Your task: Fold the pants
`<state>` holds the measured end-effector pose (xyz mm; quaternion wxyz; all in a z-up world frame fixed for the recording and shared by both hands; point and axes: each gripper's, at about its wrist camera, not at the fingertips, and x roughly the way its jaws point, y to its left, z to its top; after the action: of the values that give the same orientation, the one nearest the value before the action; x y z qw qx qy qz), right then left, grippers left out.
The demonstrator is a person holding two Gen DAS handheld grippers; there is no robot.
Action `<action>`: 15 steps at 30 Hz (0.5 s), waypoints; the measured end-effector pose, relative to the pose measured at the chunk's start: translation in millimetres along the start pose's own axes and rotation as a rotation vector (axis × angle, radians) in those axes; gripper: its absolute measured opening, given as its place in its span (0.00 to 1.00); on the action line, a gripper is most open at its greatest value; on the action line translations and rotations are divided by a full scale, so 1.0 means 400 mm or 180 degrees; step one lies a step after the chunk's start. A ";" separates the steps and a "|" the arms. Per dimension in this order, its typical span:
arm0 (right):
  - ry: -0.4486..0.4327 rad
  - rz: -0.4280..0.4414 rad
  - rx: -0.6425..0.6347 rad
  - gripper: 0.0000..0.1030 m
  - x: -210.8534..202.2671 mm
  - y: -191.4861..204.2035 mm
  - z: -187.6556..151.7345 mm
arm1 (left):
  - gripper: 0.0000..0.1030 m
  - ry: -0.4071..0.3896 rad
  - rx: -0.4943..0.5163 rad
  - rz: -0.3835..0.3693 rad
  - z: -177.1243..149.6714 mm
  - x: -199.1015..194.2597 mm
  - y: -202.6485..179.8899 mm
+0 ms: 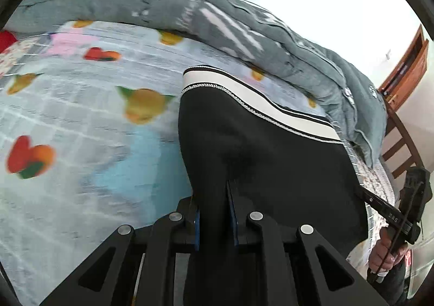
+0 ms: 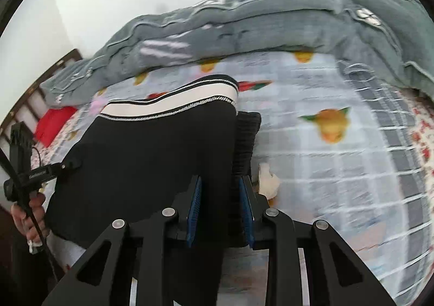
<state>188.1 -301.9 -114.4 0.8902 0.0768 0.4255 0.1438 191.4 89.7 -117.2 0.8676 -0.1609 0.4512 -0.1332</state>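
Nearest the left wrist camera, the left gripper [image 1: 214,197] has its blue-padded fingers [image 1: 197,227] pinched on a fold of the black pants [image 1: 260,143], the cloth running between the pads and down under the linkage; gripping there, at the garment's left side, lets that hand carry one corner of the fold. In the right wrist view the right gripper [image 2: 220,197] is likewise clamped on black cloth, at the right edge of the pants [image 2: 152,148], just beside a ribbed dark cuff [image 2: 245,140] that hangs to the right of the main panel. With a grip on either side, the fabric is kept spread and taut between the two hands, which looks like the reason for this wide hold: a flat panel can be laid over itself without bunching. Each camera also catches the other tool at the frame's edge, held in the person's hand [image 1: 385,254]. Past the fingers, the pants stretch away over the bed, ending at the white waistband [image 1: 255,97] with its dark stripe and stitched edge, lying on the fruit-printed sheet [image 1: 81,105]. A small pale object [image 2: 267,179] sits on the sheet near the right fingers; I cannot tell what it is. Farthest off, a grey quilt [image 2: 244,26] is heaped along the far side of the bed, out of the folding area.
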 end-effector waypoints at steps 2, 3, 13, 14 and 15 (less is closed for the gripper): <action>0.0007 0.0002 -0.0099 0.30 0.010 0.035 -0.008 | 0.22 0.0068 -0.0005 0.0089 -0.008 -0.006 0.031; 0.0007 -0.0049 -0.0183 0.31 0.013 0.054 -0.009 | 0.25 0.0090 -0.0001 0.0129 -0.011 -0.006 0.038; -0.0232 -0.0391 -0.0555 0.36 0.070 0.127 0.137 | 0.53 0.0031 0.0144 0.0344 -0.056 -0.045 0.064; -0.0103 -0.0440 -0.0497 0.36 0.112 0.121 0.159 | 0.53 0.0020 0.0152 0.0357 -0.060 -0.053 0.067; 0.0032 -0.0494 -0.0441 0.34 0.143 0.114 0.171 | 0.53 0.0005 0.0161 0.0372 -0.062 -0.060 0.067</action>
<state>266.9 -241.3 -101.9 0.8996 -0.0189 0.4237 0.1038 159.7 119.3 -123.6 0.8773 -0.1121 0.4571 -0.0938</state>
